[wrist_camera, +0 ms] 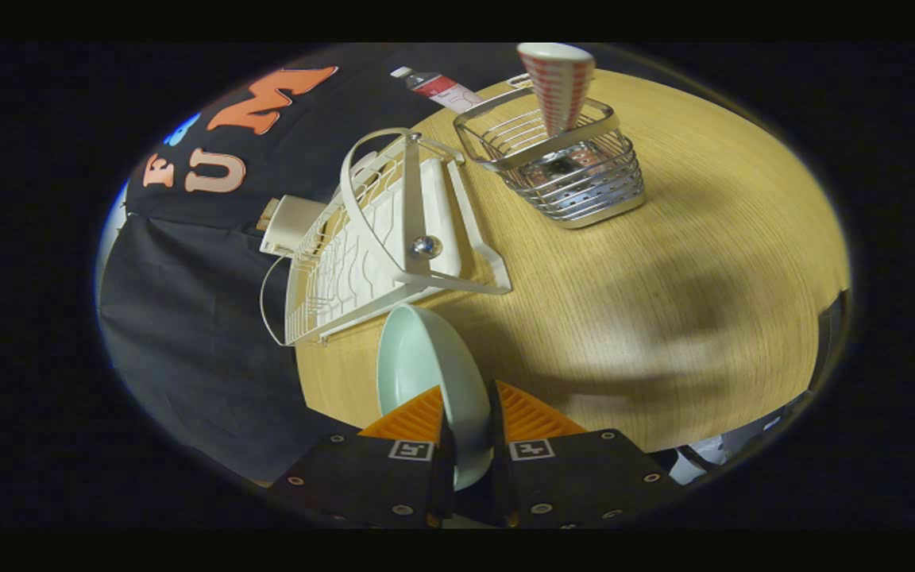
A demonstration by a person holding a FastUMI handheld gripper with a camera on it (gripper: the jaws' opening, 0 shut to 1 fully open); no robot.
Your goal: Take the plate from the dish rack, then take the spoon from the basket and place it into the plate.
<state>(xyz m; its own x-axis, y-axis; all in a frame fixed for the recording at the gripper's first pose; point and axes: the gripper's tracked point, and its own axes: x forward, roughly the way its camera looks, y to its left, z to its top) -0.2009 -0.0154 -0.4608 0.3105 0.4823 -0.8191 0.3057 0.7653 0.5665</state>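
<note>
My gripper (469,425) is shut on a pale mint-green plate (426,373), both fingers pressing on its rim. The plate stands on edge between the fingers, held over the wooden table (664,302) just in front of the white wire dish rack (378,238). Beyond the fingers, a metal wire basket (561,167) stands on the table. A spoon (559,83) with a red-and-white checked handle sticks up out of the basket. Its bowl end is hidden inside the basket.
A plastic bottle (438,86) with a red label lies at the table's far side, behind the rack. A small white box (292,224) sits beside the rack against the black cloth wall. Open tabletop spreads to the right of the plate.
</note>
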